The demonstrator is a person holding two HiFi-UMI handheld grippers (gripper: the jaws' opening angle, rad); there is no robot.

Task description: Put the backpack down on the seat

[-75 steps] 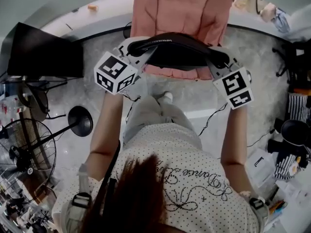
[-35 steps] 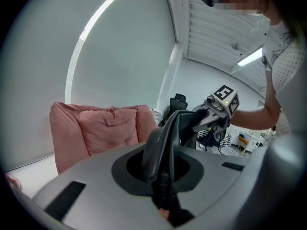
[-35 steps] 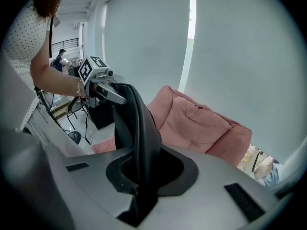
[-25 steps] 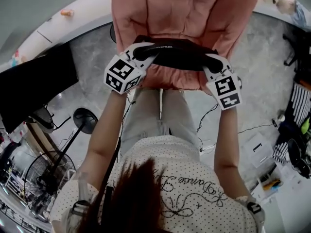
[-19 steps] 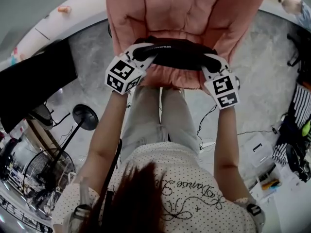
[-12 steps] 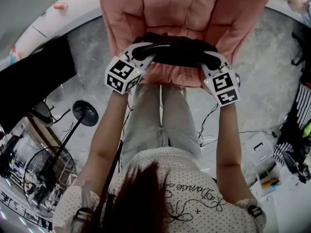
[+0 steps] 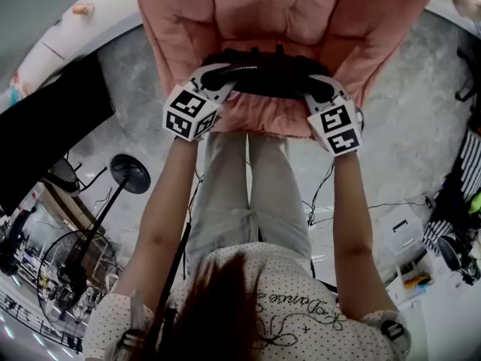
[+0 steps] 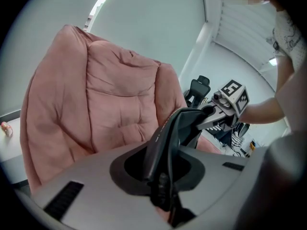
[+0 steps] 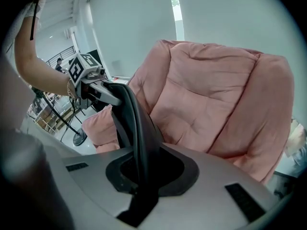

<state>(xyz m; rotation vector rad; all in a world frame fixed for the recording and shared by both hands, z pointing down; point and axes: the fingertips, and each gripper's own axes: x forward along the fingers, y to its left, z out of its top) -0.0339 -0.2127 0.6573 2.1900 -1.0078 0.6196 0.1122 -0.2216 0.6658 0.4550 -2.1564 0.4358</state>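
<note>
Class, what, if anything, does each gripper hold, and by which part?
Both hold the black backpack: the left gripper at its left end, jaws opening with fabric between them; the right gripper at its right end.

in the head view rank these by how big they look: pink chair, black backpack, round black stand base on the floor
1. pink chair: largest, even though the frame's top edge cuts it off.
2. backpack: clearly smaller, lying across the chair's front.
3. round stand base: smallest. It sits lower, on the floor, so its true size is unsure.
</note>
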